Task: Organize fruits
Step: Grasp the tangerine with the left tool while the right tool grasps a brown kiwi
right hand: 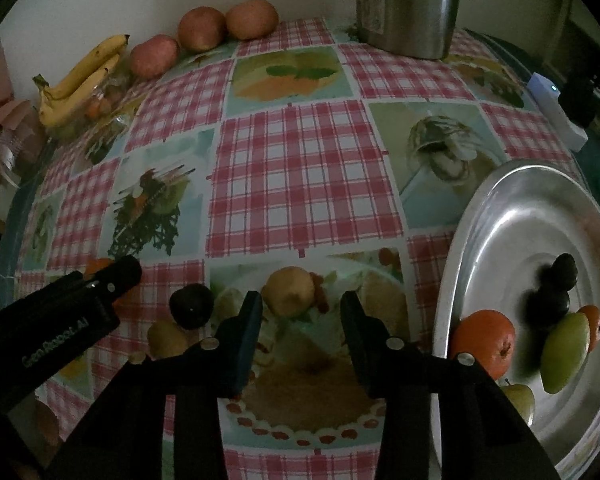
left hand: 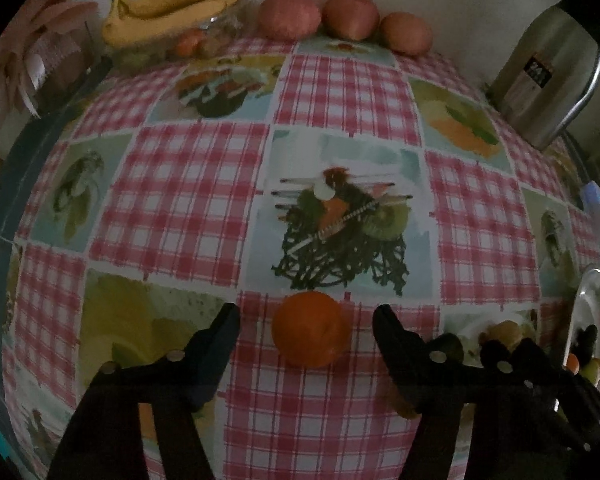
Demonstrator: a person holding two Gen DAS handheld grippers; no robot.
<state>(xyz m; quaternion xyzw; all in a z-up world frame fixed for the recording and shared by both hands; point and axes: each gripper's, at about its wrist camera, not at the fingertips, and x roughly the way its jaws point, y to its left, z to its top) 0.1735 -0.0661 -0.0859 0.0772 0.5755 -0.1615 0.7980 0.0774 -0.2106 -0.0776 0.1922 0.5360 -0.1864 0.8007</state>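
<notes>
An orange [left hand: 310, 328] lies on the checked tablecloth between the fingers of my open left gripper [left hand: 306, 320], not touched. My open right gripper [right hand: 300, 304] sits just short of a small yellow-brown fruit [right hand: 289, 290]. A dark plum [right hand: 191, 306] and a yellowish fruit [right hand: 166, 338] lie to its left. The left gripper also shows in the right wrist view [right hand: 118, 276]. A silver tray [right hand: 512, 208] at the right holds an orange [right hand: 486, 340], a green fruit [right hand: 564, 352], dark plums [right hand: 548, 304] and other fruit.
Bananas [left hand: 172, 4] on a glass bowl and three apples [left hand: 350, 14] line the far wall. A steel thermos [right hand: 408, 4] stands at the back right. A white device [right hand: 556, 108] lies near the right edge. The tray also shows in the left wrist view [left hand: 596, 312].
</notes>
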